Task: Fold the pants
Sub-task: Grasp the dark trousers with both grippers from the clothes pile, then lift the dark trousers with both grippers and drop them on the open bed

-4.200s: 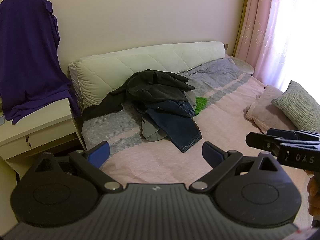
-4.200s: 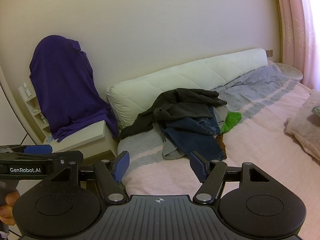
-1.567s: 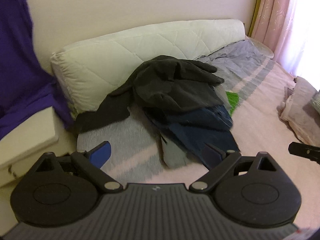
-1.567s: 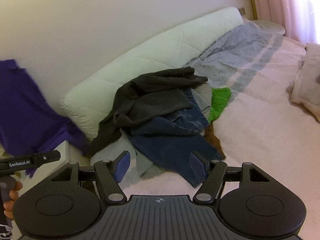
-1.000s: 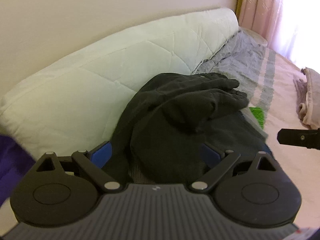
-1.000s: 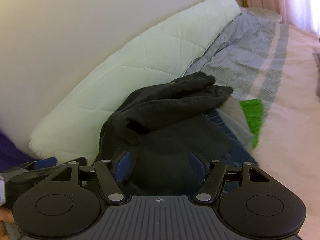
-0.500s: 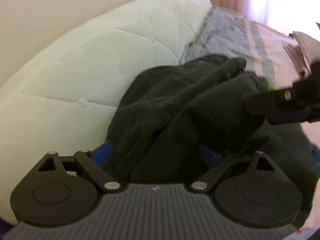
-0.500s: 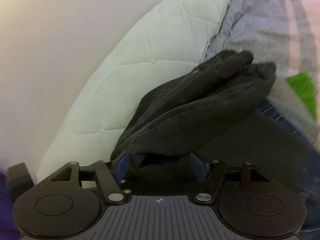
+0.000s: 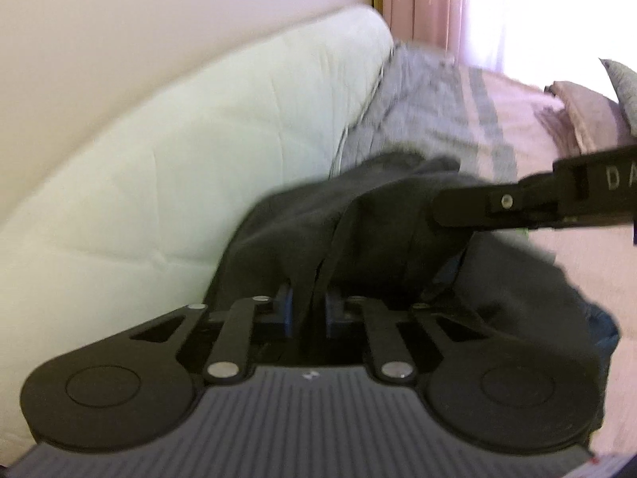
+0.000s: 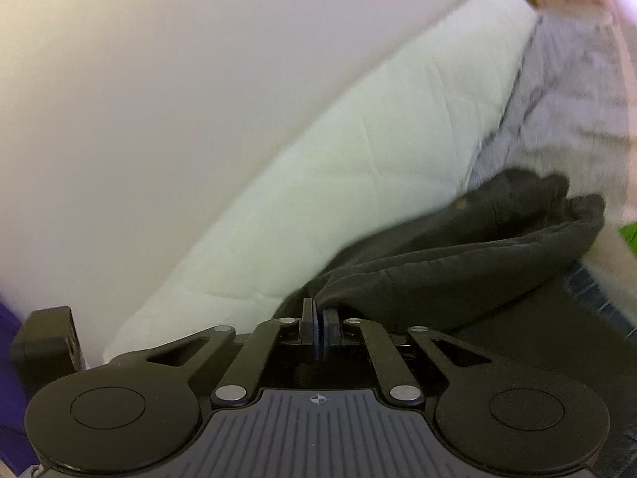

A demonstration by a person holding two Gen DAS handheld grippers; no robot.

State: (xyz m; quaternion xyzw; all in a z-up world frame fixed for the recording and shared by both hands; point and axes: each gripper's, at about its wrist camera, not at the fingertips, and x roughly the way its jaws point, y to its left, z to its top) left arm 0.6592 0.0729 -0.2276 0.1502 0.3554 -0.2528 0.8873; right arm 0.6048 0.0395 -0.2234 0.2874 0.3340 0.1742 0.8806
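Dark grey pants lie crumpled on top of a clothes pile on the bed, against the headboard cushion. My left gripper is at their near edge. Its jaws are closing, and a fold of the dark cloth is pinched between the blue pads. In the right wrist view the pants stretch away to the right. My right gripper is closing tight, pads together on the cloth's near edge. The left wrist view shows the right gripper from the side, its tip buried in the pants further right.
A white quilted headboard cushion runs behind the pile along the wall. The pink and grey bedspread extends right to pillows. Blue jeans and a green garment lie under the pants.
Both grippers came down and in onto the dark pants. Their jaws went from wide open to closed on the cloth. The right gripper now sits closer to the left one.
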